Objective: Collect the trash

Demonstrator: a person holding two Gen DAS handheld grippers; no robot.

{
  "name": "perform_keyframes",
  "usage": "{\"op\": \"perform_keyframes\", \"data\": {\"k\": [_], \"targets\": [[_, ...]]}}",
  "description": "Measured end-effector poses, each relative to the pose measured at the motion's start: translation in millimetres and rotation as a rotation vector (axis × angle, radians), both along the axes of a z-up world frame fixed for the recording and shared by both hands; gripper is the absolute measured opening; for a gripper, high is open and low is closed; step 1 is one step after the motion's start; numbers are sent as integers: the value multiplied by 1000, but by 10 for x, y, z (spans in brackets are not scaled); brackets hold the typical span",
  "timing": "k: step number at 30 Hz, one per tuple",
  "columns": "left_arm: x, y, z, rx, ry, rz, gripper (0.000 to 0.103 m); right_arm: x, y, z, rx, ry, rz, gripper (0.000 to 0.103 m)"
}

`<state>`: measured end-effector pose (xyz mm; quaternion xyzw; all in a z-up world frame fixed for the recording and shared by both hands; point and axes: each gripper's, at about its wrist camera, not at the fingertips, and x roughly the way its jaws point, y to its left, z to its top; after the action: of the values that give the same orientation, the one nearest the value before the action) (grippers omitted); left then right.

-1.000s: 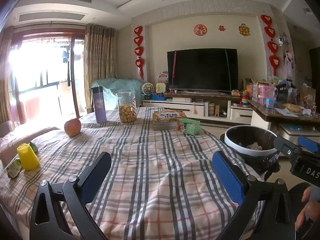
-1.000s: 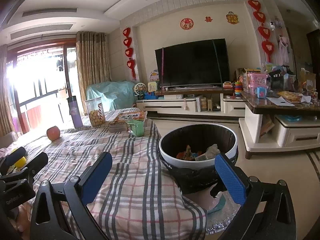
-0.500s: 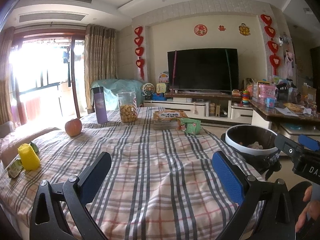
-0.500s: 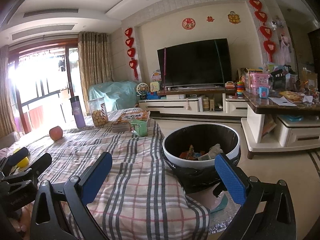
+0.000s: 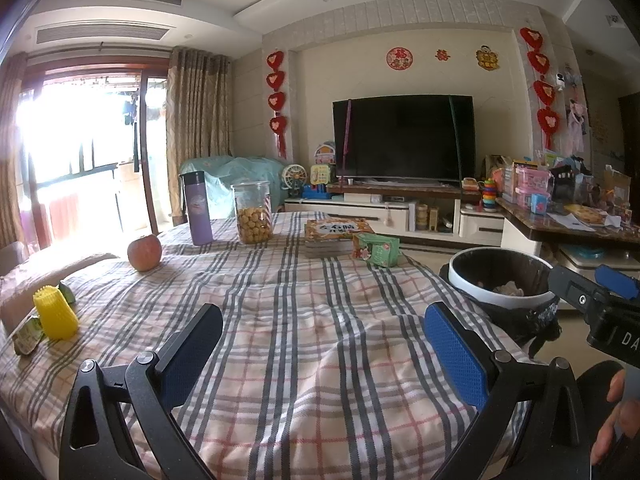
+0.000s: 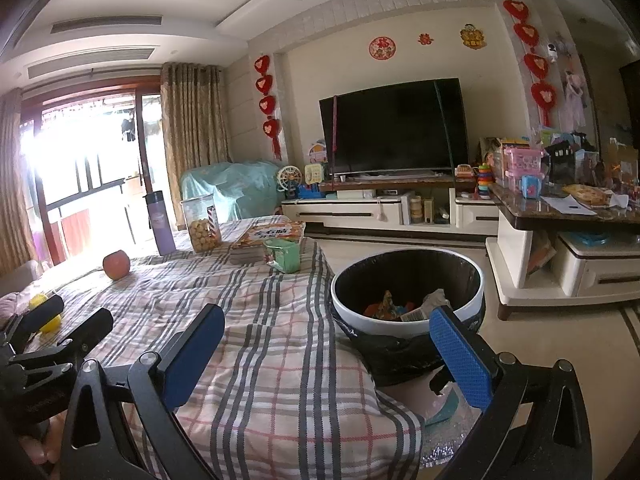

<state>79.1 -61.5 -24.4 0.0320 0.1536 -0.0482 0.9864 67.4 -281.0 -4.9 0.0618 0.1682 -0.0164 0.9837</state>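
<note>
Blue-padded left gripper (image 5: 322, 344) hangs wide apart and empty over the plaid tablecloth (image 5: 280, 320); the yellow ribbed cup (image 5: 54, 314) and green wrapper (image 5: 26, 336) look like the next pickup, calling for a leftward reach. From the right wrist, the right gripper (image 6: 326, 346) is likewise spread, holding nothing, beside the white-rimmed black-lined trash bin (image 6: 408, 280).

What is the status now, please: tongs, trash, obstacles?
Left tongs open, empty. Right tongs open, empty. White-rimmed round trash bin with black liner holds scraps. Small green wrapper beside yellow ribbed cup; path unobstructed.
</note>
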Motion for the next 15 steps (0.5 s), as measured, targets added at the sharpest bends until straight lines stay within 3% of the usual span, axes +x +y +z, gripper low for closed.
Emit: {"op": "perform_keyframes", "data": {"k": [15], "targets": [[-8, -7, -2, 0, -1, 1, 102, -7, 17, 20, 7, -1, 11, 103]]}}
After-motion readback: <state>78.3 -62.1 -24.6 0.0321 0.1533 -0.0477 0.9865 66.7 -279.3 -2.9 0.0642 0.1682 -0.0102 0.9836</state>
